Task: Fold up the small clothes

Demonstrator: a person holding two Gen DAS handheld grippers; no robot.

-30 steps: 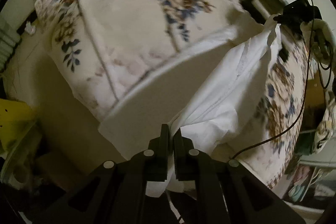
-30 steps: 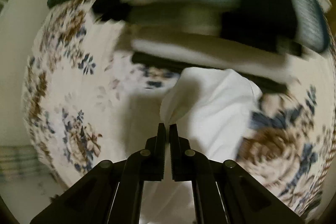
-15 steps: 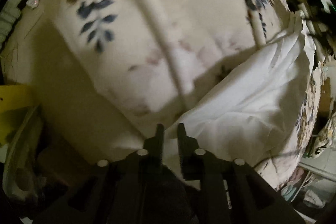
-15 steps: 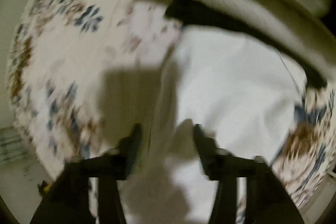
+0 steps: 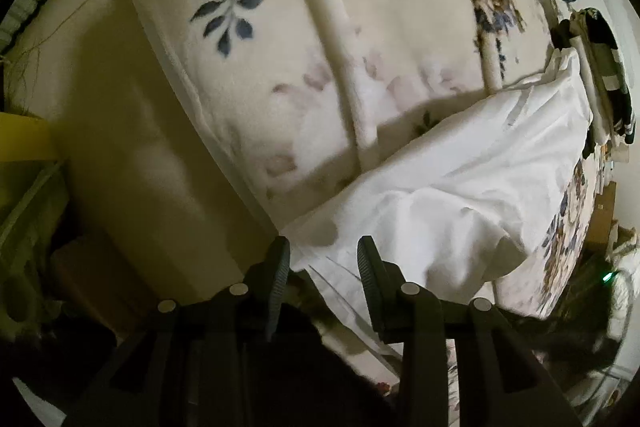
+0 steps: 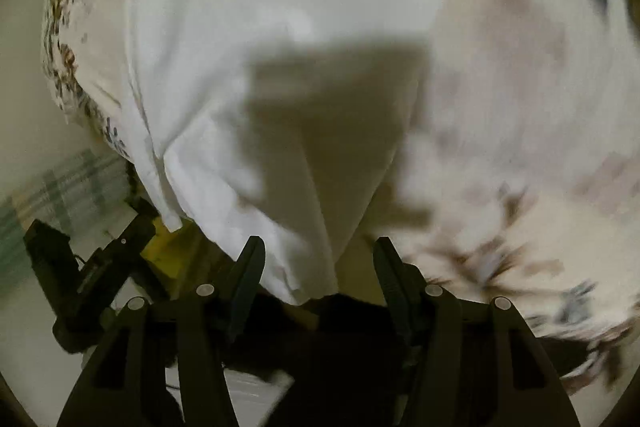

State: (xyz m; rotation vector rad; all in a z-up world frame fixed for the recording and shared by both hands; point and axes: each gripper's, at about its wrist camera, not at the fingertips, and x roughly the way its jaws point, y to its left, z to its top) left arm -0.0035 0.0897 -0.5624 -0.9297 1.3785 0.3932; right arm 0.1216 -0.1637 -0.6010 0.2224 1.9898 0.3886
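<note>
Garment point(image 5: 460, 187) lies on floral blanket point(image 5: 360, 27).

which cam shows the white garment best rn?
Left wrist: the white garment is sharp, lying creased across the floral blanket with its near edge visible. Right wrist shows the same cloth close up, motion-blurred and half shadowed, edges cropped.

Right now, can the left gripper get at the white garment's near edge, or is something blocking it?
Probably yes. The left gripper is open after just widening, and the white garment on the floral blanket lies right ahead of its fingertips, nothing between them.
</note>
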